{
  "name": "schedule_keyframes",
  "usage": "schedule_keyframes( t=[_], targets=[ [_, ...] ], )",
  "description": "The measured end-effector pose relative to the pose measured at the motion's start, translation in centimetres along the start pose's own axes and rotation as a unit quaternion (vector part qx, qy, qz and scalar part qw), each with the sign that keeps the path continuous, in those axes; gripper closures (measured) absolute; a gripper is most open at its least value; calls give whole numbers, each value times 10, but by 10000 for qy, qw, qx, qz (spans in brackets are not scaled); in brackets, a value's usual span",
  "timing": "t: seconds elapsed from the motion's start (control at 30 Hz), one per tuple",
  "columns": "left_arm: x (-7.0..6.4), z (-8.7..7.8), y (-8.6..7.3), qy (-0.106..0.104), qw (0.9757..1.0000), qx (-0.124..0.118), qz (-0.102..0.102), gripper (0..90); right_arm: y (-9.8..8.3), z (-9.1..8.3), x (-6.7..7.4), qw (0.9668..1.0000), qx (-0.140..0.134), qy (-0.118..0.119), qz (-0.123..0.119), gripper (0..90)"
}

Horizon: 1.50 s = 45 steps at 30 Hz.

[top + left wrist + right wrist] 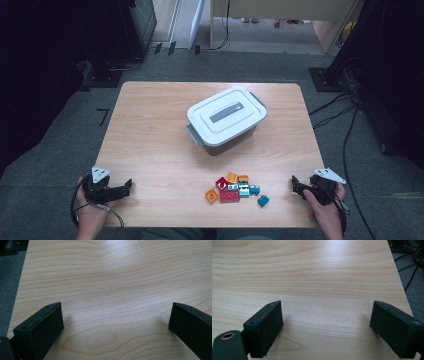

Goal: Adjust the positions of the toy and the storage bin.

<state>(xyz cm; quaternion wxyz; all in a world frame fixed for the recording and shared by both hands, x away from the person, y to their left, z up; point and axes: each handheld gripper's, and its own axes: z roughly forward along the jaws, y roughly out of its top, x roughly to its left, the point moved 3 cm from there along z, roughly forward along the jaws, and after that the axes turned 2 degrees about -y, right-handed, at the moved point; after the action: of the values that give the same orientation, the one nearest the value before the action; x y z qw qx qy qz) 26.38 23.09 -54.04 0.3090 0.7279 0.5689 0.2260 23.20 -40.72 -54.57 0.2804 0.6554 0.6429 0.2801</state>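
A lidded white and grey plastic box (226, 120) stands at the middle of the wooden table (150, 130). A small heap of coloured toy bricks (236, 189), red, orange and teal, lies near the front edge. My left gripper (126, 185) rests at the table's front left corner, held by a hand; its jaws stand wide apart over bare wood (115, 315). My right gripper (295, 184) sits at the front right edge, to the right of the bricks, open as well, with only table between its fingers (325, 322).
Grey carpet surrounds the table. Cables (335, 107) trail on the floor at the right, and dark stands (110, 70) sit at the back left. Pale wooden furniture (280, 20) stands beyond the far edge.
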Motion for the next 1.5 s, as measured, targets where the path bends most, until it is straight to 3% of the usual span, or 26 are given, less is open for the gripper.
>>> schedule_keyframes(
  t=[0.53,0.7,0.77,0.9,1.1,1.27,1.43,1.5],
  targets=[
    [-4,2,4,159,9997,75,-167,0,1,1,1,10000,5,-33,14,104],
    [-14,-1,12,-6,9998,-57,-193,0,1,-1,-1,10000,47,0,-41,131],
    [-20,-3,17,-72,9997,-145,-194,0,2,-2,-3,10000,-23,-88,1,163],
    [-33,-5,29,-269,9992,-213,-218,0,7,-5,-1,10000,-65,47,11,155],
    [-53,-10,46,-431,9983,-370,-134,0,31,-11,11,9993,-212,311,-53,144],
    [-64,-13,58,-537,9974,-470,-129,0,50,-14,22,9986,-359,387,-101,143],
    [-85,-15,73,-535,9968,-592,-31,50,74,-13,38,9975,-517,469,-118,162],
    [-95,-16,79,-627,9961,-621,52,60,82,-12,44,9971,-554,503,-125,184]
  ],
)
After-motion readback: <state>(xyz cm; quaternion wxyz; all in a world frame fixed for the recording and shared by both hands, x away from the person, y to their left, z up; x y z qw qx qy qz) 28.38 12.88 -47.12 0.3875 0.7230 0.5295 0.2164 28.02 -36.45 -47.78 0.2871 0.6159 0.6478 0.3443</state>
